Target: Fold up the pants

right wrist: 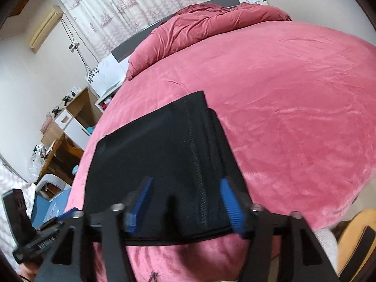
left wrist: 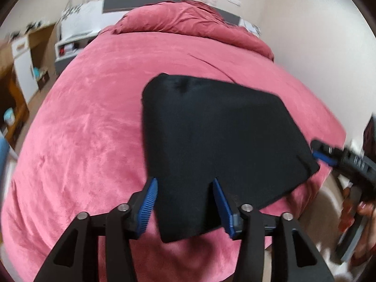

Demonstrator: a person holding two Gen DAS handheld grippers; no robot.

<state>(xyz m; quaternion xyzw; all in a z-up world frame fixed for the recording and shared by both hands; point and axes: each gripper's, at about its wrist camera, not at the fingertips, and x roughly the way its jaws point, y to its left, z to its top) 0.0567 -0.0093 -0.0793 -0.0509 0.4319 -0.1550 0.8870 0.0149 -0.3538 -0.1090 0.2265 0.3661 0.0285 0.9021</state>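
Note:
The black pants (left wrist: 218,141) lie folded into a compact rectangle on the pink bed (left wrist: 89,122), near its front edge. My left gripper (left wrist: 185,202) is open, its blue-padded fingers straddling the near edge of the pants. In the right wrist view the pants (right wrist: 164,155) show stitched seams, and my right gripper (right wrist: 185,202) is open with its fingers either side of the near edge. The right gripper also shows in the left wrist view (left wrist: 324,152) at the pants' right corner.
A bunched pink duvet (left wrist: 188,21) lies at the head of the bed. Wooden shelves and white cabinets (left wrist: 21,70) stand to the left of the bed. A person's hand (left wrist: 357,209) holds the right gripper. Curtains (right wrist: 131,2) hang behind the headboard.

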